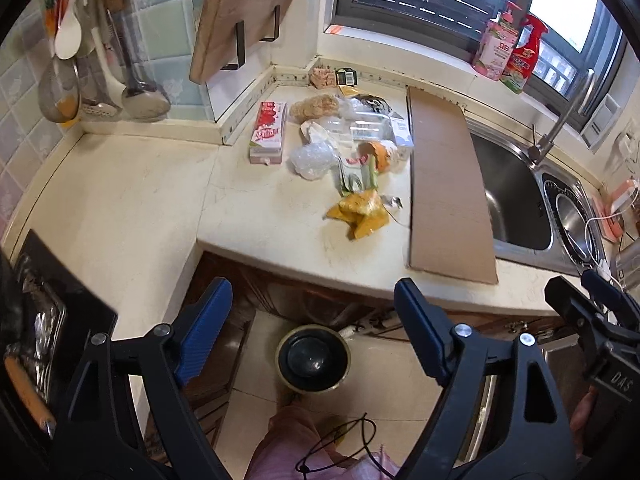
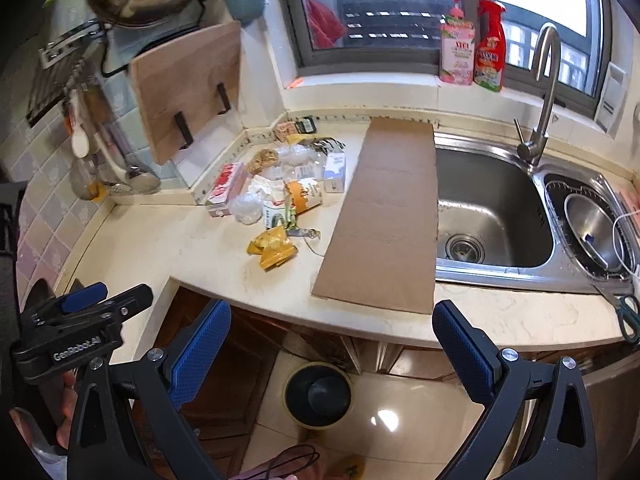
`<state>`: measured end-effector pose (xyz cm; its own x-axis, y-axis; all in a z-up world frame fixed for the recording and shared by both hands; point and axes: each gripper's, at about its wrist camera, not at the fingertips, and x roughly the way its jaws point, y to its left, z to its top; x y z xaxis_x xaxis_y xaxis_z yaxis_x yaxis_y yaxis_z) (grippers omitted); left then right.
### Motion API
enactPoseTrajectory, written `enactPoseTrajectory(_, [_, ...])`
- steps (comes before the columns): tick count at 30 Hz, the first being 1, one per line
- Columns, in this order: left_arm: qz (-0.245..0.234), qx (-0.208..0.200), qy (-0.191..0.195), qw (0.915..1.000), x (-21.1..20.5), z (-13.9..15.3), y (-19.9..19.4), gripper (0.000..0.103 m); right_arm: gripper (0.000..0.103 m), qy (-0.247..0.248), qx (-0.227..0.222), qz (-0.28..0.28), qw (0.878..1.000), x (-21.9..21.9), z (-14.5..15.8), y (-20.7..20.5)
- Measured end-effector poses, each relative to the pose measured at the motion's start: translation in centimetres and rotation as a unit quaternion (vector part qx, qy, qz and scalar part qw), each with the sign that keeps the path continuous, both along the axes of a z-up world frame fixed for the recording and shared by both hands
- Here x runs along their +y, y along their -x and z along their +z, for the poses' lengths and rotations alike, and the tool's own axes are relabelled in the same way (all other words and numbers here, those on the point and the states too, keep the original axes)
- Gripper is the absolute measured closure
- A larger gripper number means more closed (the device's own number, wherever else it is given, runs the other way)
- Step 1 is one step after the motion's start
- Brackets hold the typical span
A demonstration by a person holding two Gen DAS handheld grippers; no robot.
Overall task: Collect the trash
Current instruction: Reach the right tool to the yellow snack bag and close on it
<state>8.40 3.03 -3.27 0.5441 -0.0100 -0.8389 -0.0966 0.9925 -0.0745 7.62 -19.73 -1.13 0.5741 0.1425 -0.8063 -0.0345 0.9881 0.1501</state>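
Observation:
A heap of trash lies on the cream countertop [image 1: 132, 200]: a yellow crumpled wrapper [image 1: 360, 214] [image 2: 273, 247], a pink carton [image 1: 269, 133] [image 2: 225, 189], a clear plastic ball [image 1: 312, 158], an orange-and-white cup [image 1: 382, 153] [image 2: 306, 196] and clear packaging [image 1: 362, 128]. A flat cardboard sheet [image 1: 444, 184] [image 2: 390, 212] lies beside the heap. A black bin [image 1: 313, 358] [image 2: 318, 394] stands on the floor below. My left gripper [image 1: 312, 326] is open and empty, in front of the counter edge above the bin. My right gripper [image 2: 332, 348] is open and empty too.
A steel sink [image 2: 488, 208] with a tap [image 2: 540, 92] is to the right. Bottles [image 2: 472, 46] stand on the windowsill. A cutting board [image 2: 188, 88] and utensils [image 1: 96, 60] hang on the left wall. Scissors [image 2: 626, 312] lie at the counter's right edge.

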Motion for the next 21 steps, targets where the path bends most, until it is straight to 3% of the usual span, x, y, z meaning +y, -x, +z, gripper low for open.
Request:
enactPoseTrajectory(4, [-0.015,0.006,-0.01,0.9998,1.2,-0.8,-3.4,0.021,0.003,-0.017,0.032,-0.004,0.999,0.5,-1.7,-3.8])
enactPoseTrajectory(11, [-0.031,0.028,-0.005,0.9991,3.4,-4.0,-9.4,0.021,0.018,-0.033,0.071,0.014,0.997,4.0,-5.8,-10.3])
enactPoseTrajectory(17, [-0.041,0.022,-0.03,0.9985,4.4,-6.9,-11.6,0.021,0.022,-0.044,0.093,0.039,0.994,7.8,-10.5,-15.5])
enactPoseTrajectory(21, [-0.059,0.03,-0.018,0.9976,4.8,-8.6,-12.5,0.021,0.024,-0.04,0.11,0.044,0.992,9.7,-13.8,-18.6])
